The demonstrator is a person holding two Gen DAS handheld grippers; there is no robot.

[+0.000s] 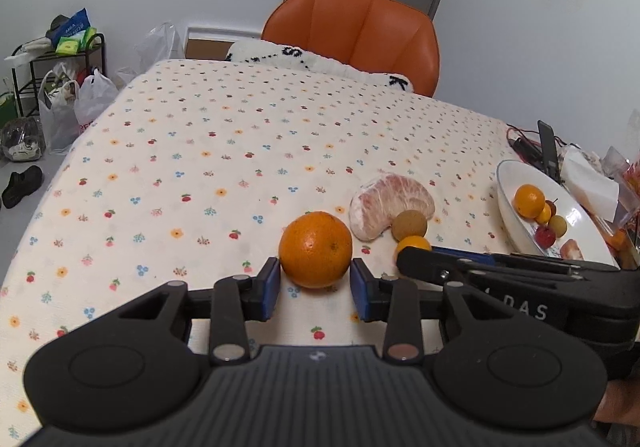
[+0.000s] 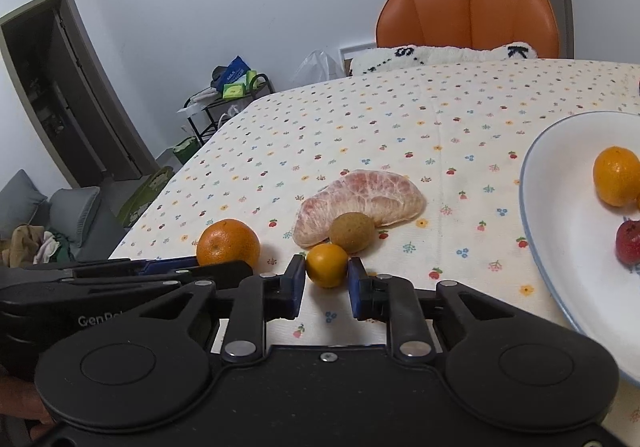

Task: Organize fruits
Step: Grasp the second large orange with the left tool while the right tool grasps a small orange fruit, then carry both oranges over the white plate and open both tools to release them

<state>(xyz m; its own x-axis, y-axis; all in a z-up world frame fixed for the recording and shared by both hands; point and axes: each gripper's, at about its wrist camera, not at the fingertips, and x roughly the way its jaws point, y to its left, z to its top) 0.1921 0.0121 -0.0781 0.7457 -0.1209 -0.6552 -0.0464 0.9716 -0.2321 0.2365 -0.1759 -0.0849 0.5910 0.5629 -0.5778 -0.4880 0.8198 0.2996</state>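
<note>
A large orange rests on the flowered tablecloth, and my left gripper is shut on it, a blue pad against each side. My right gripper is shut on a small orange that also sits on the cloth. Just behind the small orange lie a brown round fruit and a peeled pomelo segment. To the right, a white plate holds an orange, a red fruit and other small fruits. In the left wrist view, the right gripper's finger reaches in beside the small orange.
An orange chair with a white cushion stands at the table's far side. A phone, cables and wrappers crowd the right edge behind the plate. Bags and a rack sit on the floor to the left.
</note>
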